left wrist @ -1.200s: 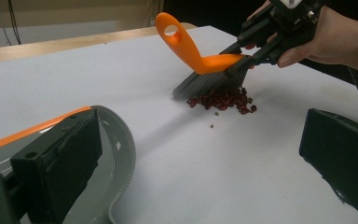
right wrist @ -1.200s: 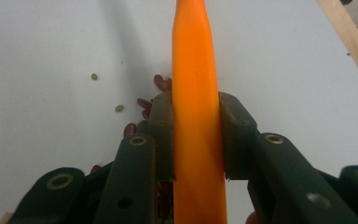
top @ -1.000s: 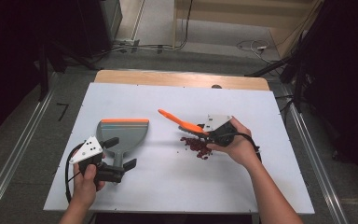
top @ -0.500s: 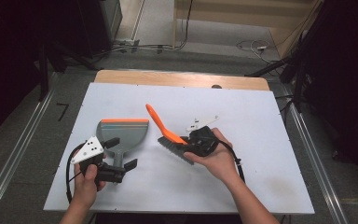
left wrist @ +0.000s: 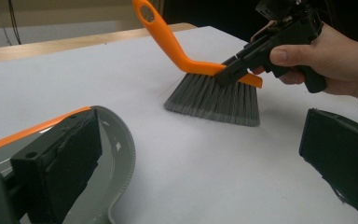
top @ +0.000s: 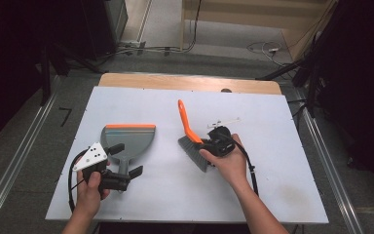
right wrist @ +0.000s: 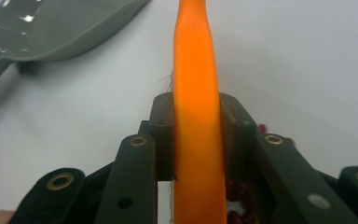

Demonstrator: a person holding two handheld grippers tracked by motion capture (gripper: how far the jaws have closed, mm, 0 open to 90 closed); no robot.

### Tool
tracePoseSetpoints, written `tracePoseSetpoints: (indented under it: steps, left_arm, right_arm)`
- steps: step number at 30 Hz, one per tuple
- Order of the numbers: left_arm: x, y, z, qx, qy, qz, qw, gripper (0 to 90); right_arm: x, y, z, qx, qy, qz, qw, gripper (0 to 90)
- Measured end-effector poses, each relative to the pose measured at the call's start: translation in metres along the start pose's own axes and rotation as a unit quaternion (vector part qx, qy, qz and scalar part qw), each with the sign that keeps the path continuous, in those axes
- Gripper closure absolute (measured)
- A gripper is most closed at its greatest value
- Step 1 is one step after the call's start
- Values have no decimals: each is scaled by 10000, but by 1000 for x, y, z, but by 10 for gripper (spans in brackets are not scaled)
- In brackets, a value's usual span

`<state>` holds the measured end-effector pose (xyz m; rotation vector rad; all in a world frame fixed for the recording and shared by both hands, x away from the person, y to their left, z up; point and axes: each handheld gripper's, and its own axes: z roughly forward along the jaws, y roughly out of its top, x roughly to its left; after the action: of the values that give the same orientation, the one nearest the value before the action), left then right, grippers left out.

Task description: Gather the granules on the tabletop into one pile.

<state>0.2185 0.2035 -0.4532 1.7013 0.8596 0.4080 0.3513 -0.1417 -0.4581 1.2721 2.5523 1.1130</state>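
A grey dustpan [top: 128, 137] with an orange front lip lies at the left middle of the white table [top: 282, 190]. My left gripper [top: 126, 159] is open at the pan's handle, its jaws standing wide apart on either side; in the left gripper view [left wrist: 200, 154] the pan [left wrist: 116, 140] sits by the left jaw. My right gripper [top: 209, 144] is shut on the orange handle of a hand brush [top: 187, 122], whose grey bristles [left wrist: 214, 98] rest on the table. In the right gripper view the handle [right wrist: 196, 93] runs up between the jaws, with small red bits [right wrist: 235, 191] underneath.
A wooden strip [top: 185, 82] runs along the table's far edge. Black cables trail from both grippers toward the near edge. Dark floor and metal rails [top: 321, 146] lie around the table.
The right gripper has carried the brush left toward the dustpan, and its handle has swung to point away from me. The red bits seen earlier are now covered. The left gripper has stayed put.
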Motion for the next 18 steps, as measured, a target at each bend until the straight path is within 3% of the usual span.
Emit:
tracePoseSetpoints:
  steps: [9, 18]
  left_arm:
    - [-2, 0, 2, 13, -14, 6, 10000, 0]
    - [-1, 0, 1, -10, -18, -8, 10000, 0]
  right_arm:
    - [-18, -6, -12, -116, -184, 245, 9995, 691]
    - [-26, -7, -22, -288, -247, 467, 9982, 691]
